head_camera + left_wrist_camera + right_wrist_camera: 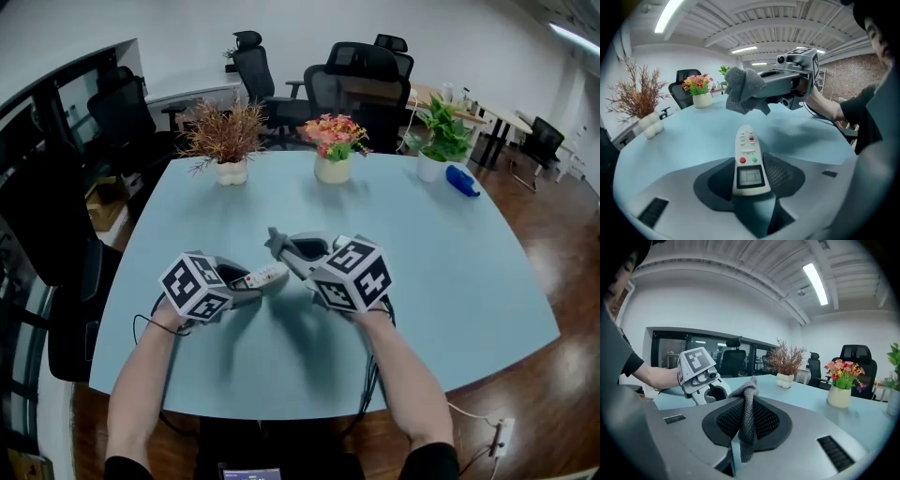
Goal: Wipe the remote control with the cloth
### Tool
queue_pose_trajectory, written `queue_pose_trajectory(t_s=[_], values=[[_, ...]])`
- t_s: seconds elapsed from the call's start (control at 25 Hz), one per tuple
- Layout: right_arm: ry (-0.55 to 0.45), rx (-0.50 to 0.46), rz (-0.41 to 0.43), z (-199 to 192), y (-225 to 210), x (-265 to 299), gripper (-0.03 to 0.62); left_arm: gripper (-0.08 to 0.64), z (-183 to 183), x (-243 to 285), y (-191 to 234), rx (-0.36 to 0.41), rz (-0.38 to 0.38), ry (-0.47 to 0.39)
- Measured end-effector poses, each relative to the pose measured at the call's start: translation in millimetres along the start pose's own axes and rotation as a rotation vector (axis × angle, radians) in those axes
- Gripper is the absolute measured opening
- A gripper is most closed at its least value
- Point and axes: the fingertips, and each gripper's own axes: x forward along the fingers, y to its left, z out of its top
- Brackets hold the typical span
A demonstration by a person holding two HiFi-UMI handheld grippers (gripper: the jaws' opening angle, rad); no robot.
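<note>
Left claw point(751, 193) clamps the remote control point(748, 157); right claw point(742, 430) pinches the grey cloth point(747, 411) near it. Wiping seems about to start: next, press cloth onto the remote's face.

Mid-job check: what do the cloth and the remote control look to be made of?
The cloth looks like grey knitted or microfibre fabric with a matte finish: a coarse weave shows and it hangs in soft folds. The remote control is likely hard white plastic, smooth with a slight sheen: moulded shell, small grey screen, and red and green buttons that may be rubber.
</note>
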Motion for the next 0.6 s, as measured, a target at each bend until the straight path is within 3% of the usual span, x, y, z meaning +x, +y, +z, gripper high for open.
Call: queue_pose_trajectory(t_s=[0.12, 0.28, 0.44, 0.6], values=[[-0.023, 0.006, 0.020, -2, 16, 18, 0.025, 0.186, 8, -4, 15, 0.014, 0.133, -0.076], [-0.022, -0.143, 0.036, 0, 53, 44, 0.026, 0.186, 26, -26, 24, 0.142, 0.347, -0.142], [0.006, -0.227, -0.099, 4, 38, 50, 0.026, 0.186, 25, -30, 26, 0.263, 0.451, -0.127], [0.022, -0.205, -0.260, 5, -4, 37, 0.025, 0.186, 22, -31, 28, 0.385, 0.556, -0.072]])
